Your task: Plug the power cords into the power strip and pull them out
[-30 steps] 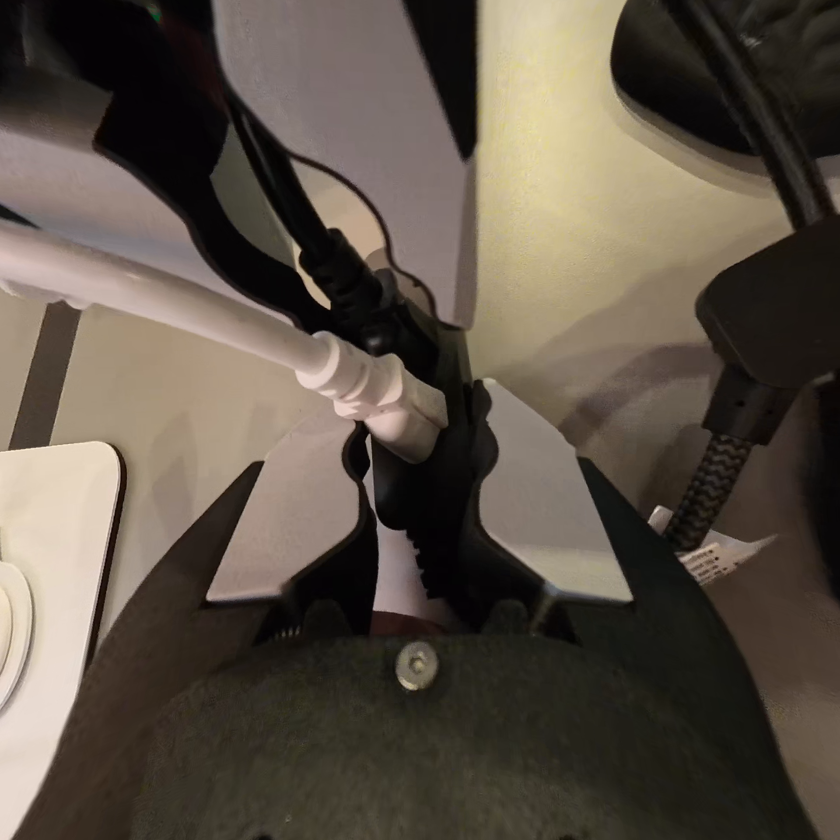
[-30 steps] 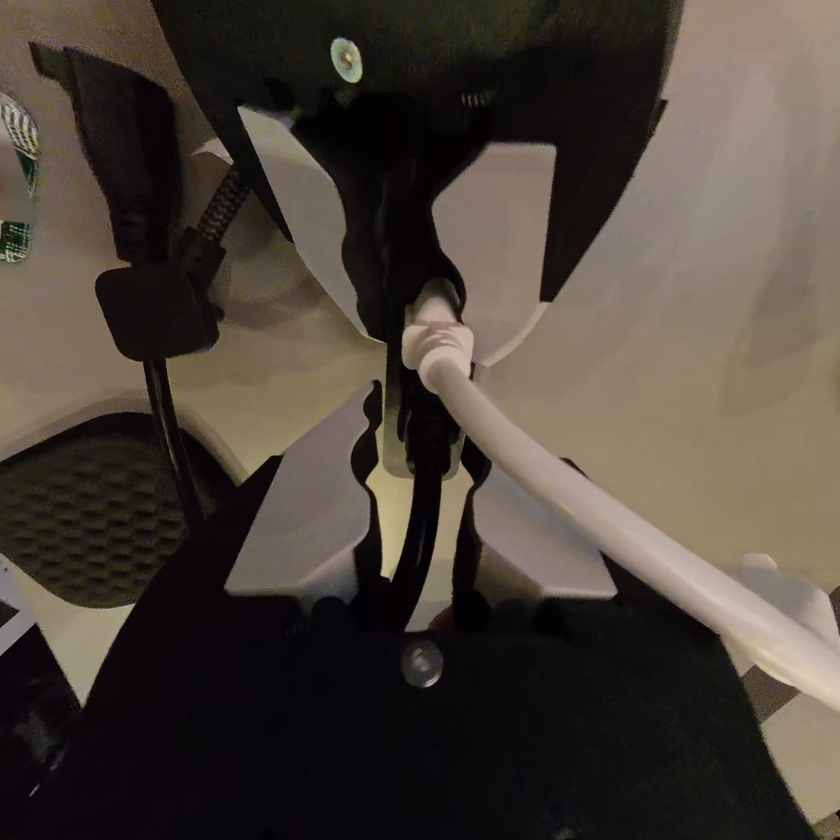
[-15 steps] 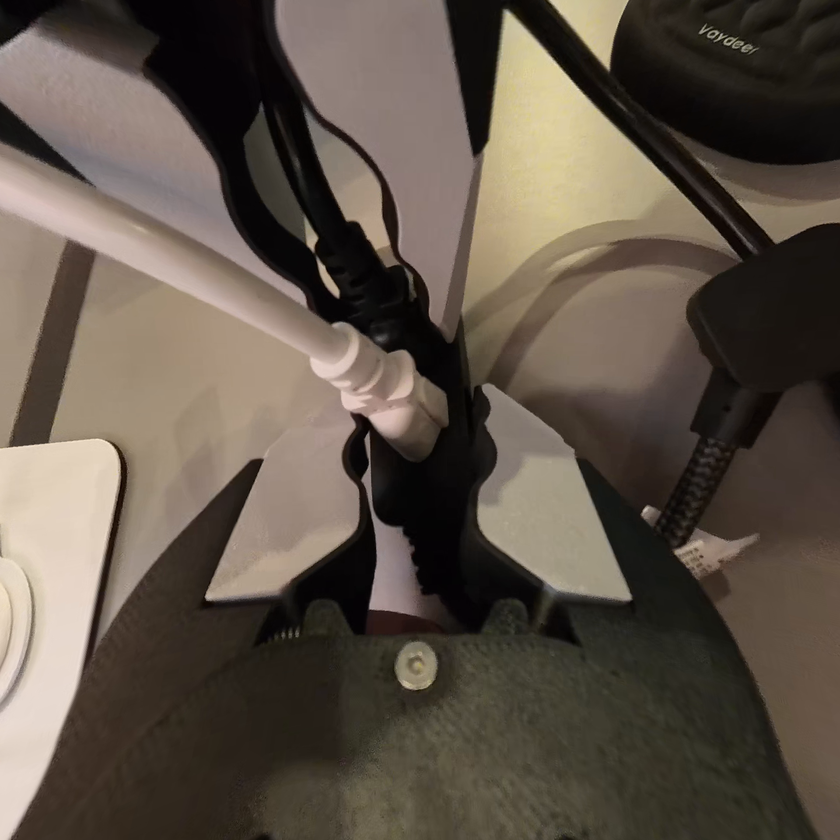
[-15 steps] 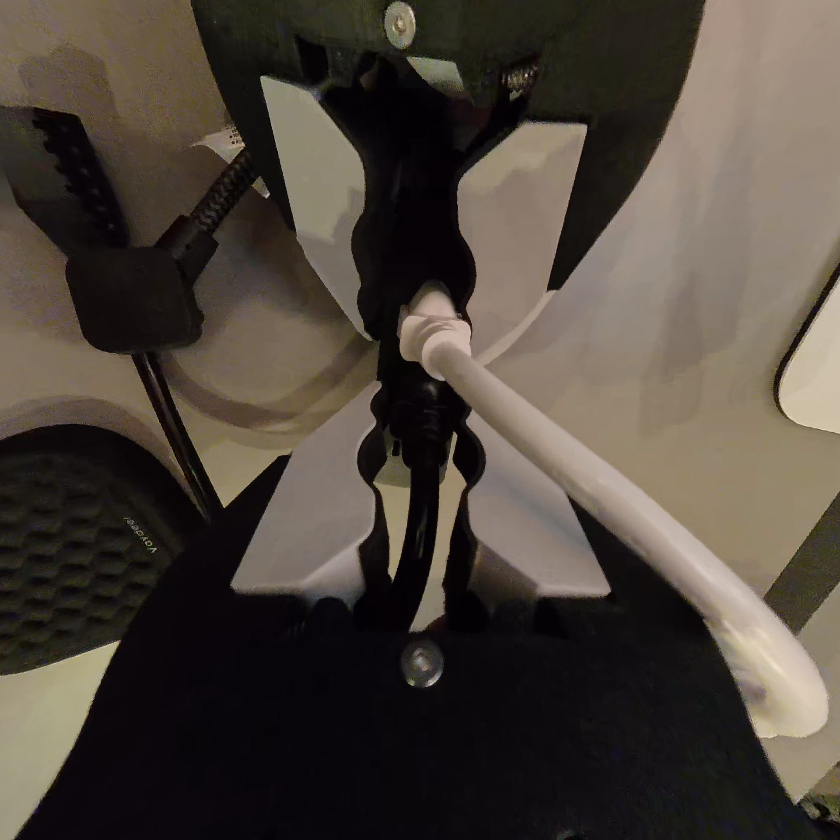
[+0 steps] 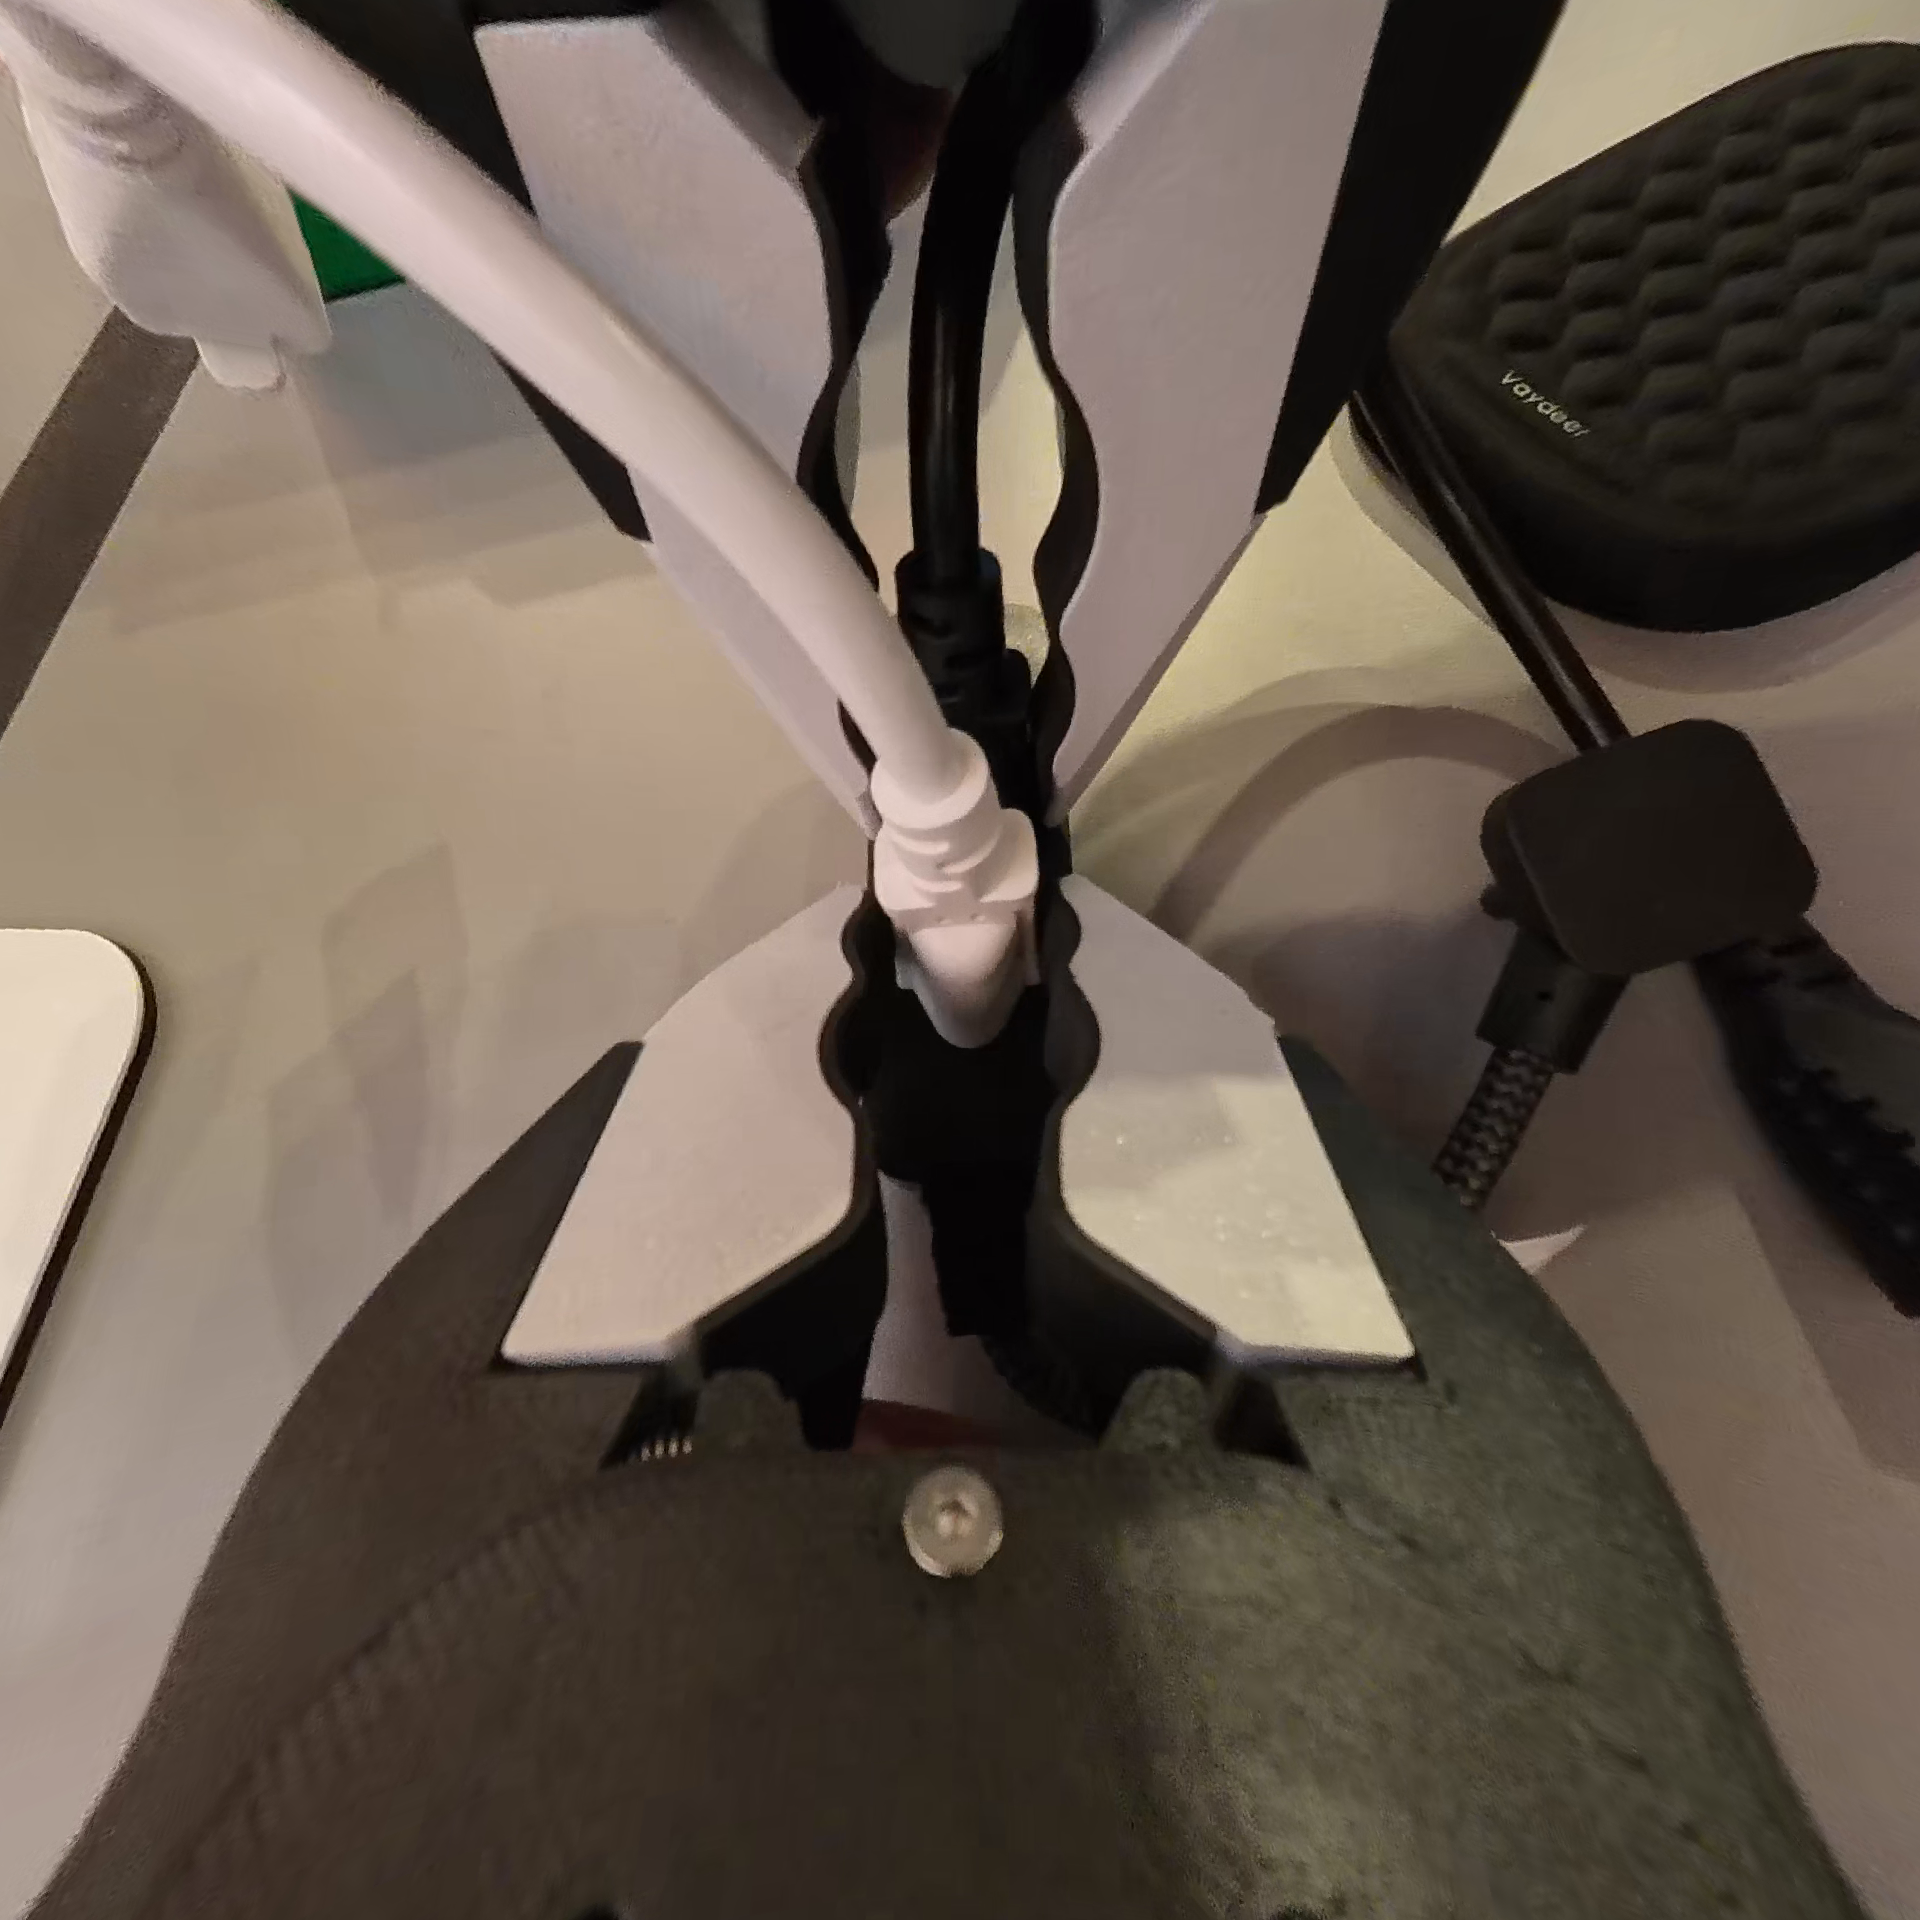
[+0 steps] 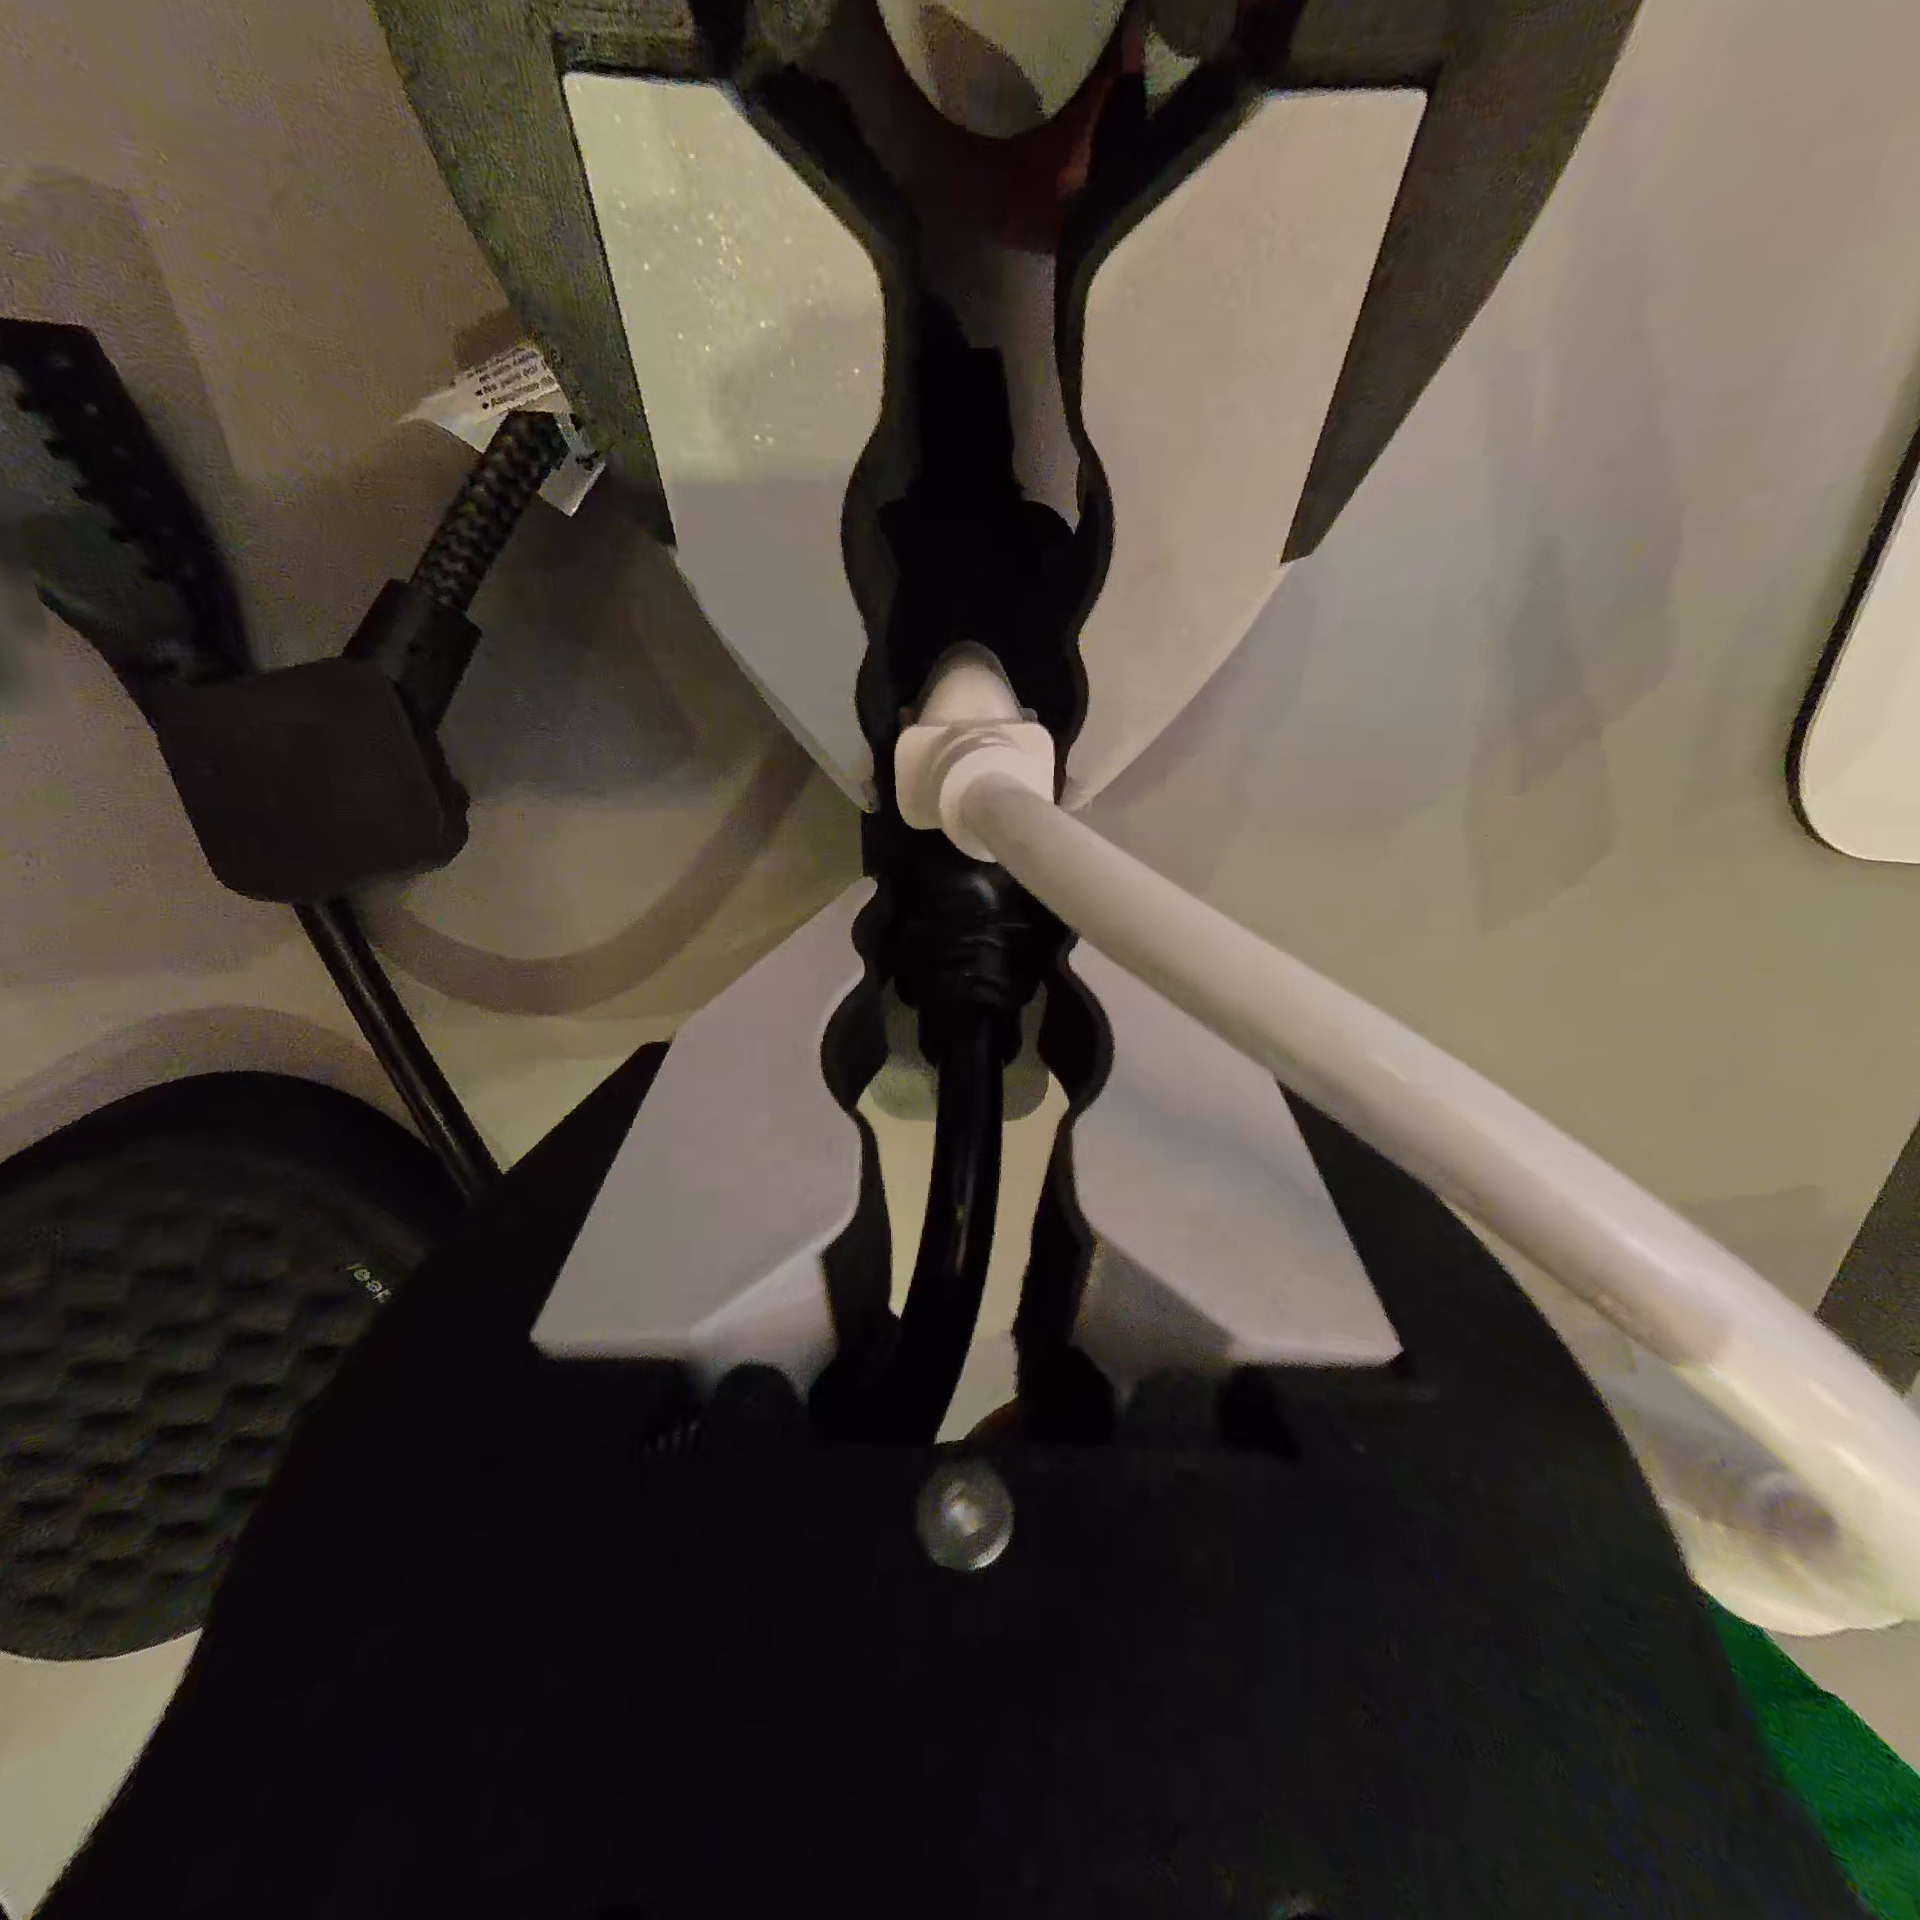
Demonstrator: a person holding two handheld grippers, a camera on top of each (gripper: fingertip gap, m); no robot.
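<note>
At the left, the white cord (image 5: 665, 416) comes in a curve from the far left. Its white plug (image 5: 956, 914) sits in the black block (image 5: 956, 1122), which I take for the power strip's socket end. The left gripper (image 5: 956, 920) has its jaws closed tight on this block.

In the middle, the two grippers stand tip to tip on one line, near to far. The right gripper (image 6: 961, 899) is clamped on the black plug (image 6: 961, 935) of the black cord (image 6: 961, 1195). This plug touches the block, but I cannot tell if it is seated.

The plug's long axis lies along this same line, so I judge that the pull should go straight apart, with no twist.

At the right, well apart, a black adapter (image 5: 1652, 852) lies on the table (image 5: 364, 779).
</note>
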